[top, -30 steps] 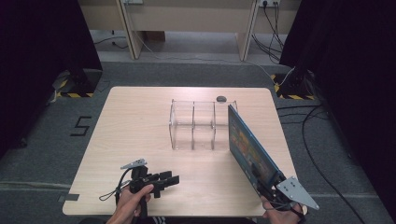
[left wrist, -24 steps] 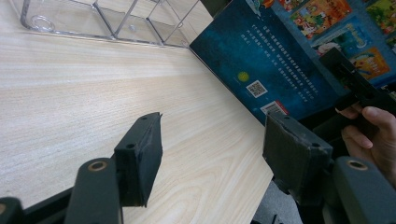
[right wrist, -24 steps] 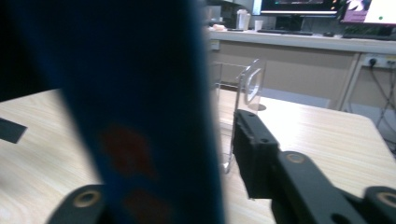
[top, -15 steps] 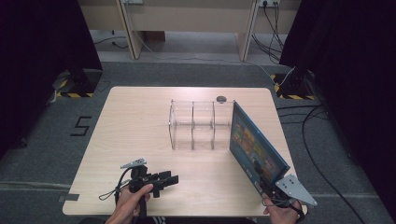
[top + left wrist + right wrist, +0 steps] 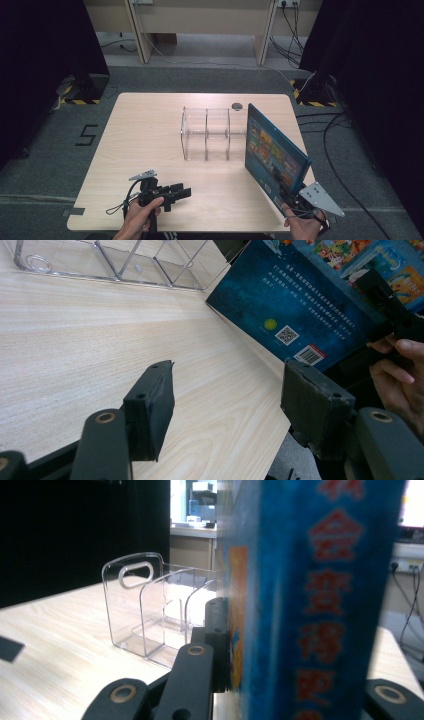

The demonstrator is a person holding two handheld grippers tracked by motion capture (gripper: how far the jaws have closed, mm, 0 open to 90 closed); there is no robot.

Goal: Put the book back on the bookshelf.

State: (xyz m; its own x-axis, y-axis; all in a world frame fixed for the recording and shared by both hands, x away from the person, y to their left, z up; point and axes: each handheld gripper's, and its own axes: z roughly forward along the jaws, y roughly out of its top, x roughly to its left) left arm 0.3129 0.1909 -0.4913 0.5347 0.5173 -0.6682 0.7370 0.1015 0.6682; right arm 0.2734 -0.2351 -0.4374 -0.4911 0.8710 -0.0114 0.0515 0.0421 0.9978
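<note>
Book (image 5: 272,150) pinched in right tongs (image 5: 292,204), raised on edge over the table's (image 5: 150,130) right side.
Cover tilted, top corner beside the clear plastic rack (image 5: 207,132). Right tongs had just been closing, now clamped on its lower corner. Left tongs (image 5: 182,191) spread, empty, low over the table's front.

Right gripper (image 5: 295,204) clamps blue book (image 5: 272,150), held upright near worktop (image 5: 150,130) right edge, beside clear rack (image 5: 207,134). Left gripper (image 5: 181,191) rests low, jaws apart, empty.
</note>
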